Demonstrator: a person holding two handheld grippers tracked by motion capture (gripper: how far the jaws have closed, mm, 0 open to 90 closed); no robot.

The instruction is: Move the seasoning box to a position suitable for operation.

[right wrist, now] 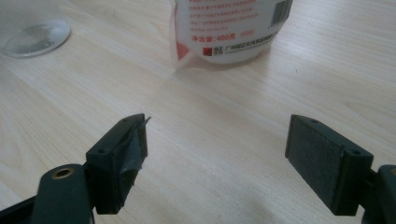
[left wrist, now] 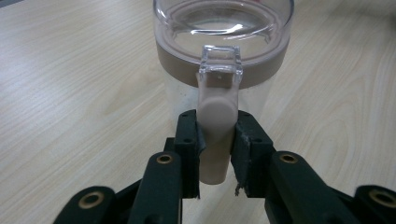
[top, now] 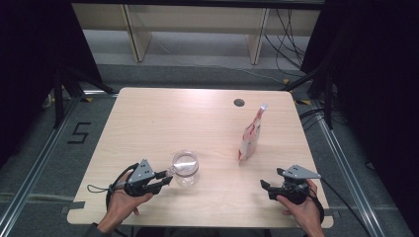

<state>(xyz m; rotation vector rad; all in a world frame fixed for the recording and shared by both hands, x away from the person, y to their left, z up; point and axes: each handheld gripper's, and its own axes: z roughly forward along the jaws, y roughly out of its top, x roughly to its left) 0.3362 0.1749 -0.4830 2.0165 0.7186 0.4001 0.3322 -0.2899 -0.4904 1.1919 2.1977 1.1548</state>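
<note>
1. The clear jar point(left wrist: 223, 60) has a tan band and a tan handle point(left wrist: 215, 135), standing near the table point(top: 148, 123) front.
2. My left gripper point(left wrist: 215, 154) clamps that handle.
3. My right gripper point(right wrist: 217, 154) is spread, holding nothing, the pouch point(right wrist: 229, 28) just ahead.

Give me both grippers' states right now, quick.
Left gripper: shut on the beige latch tab of the clear jar.
Right gripper: open, holding nothing, fingers wide apart over the table, facing the pouch.

Jar point(top: 186, 168) left on table point(top: 148, 123); pouch point(top: 249, 138) right.
</note>
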